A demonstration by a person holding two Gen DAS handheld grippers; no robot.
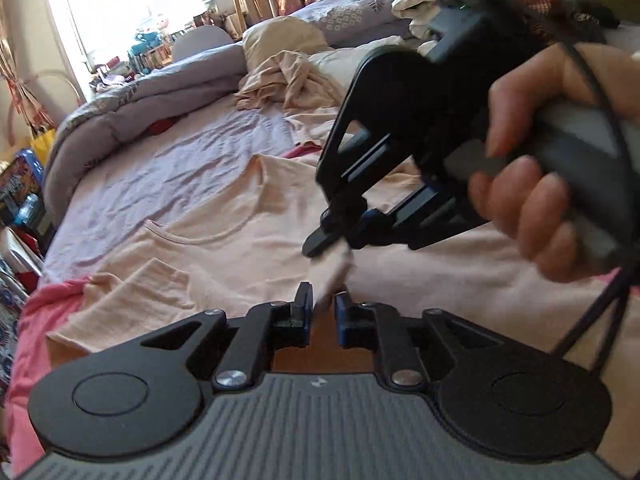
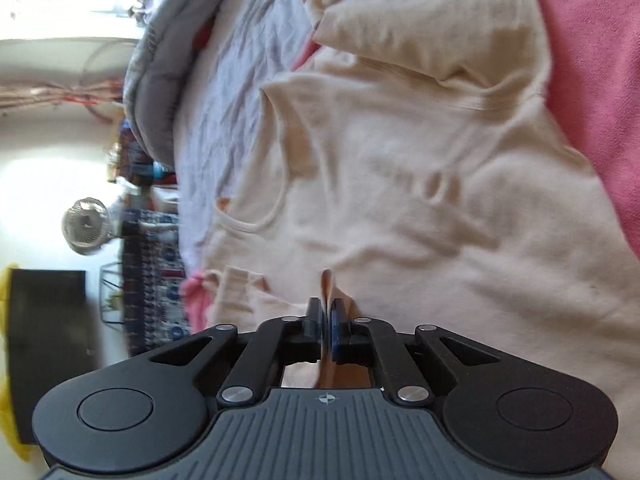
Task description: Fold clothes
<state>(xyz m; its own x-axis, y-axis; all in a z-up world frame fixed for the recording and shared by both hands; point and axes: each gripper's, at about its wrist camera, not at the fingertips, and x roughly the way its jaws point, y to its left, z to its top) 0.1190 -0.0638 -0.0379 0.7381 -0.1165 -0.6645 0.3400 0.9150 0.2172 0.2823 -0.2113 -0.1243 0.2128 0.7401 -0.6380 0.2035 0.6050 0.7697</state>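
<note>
A pale peach T-shirt (image 1: 224, 248) lies spread on the bed, its neckline toward the lilac sheet; the right wrist view shows the shirt (image 2: 420, 184) too. Under it lies a pink garment (image 1: 44, 304). My right gripper (image 1: 328, 240), held by a hand (image 1: 532, 208), is shut on a raised fold of the shirt's edge; in its own view the right gripper (image 2: 327, 312) pinches that thin fold. My left gripper (image 1: 322, 304) sits just below it with jaws a little apart. The same fold passes between the left pads without being pressed.
A grey quilt (image 1: 160, 84) is bunched along the bed's far left side. A crumpled pile of peach clothes (image 1: 288, 76) lies beyond the shirt. The lilac sheet (image 1: 192, 152) is bare to the left. A small fan (image 2: 86, 226) stands off the bed. A black cable (image 1: 600, 280) hangs from the right gripper.
</note>
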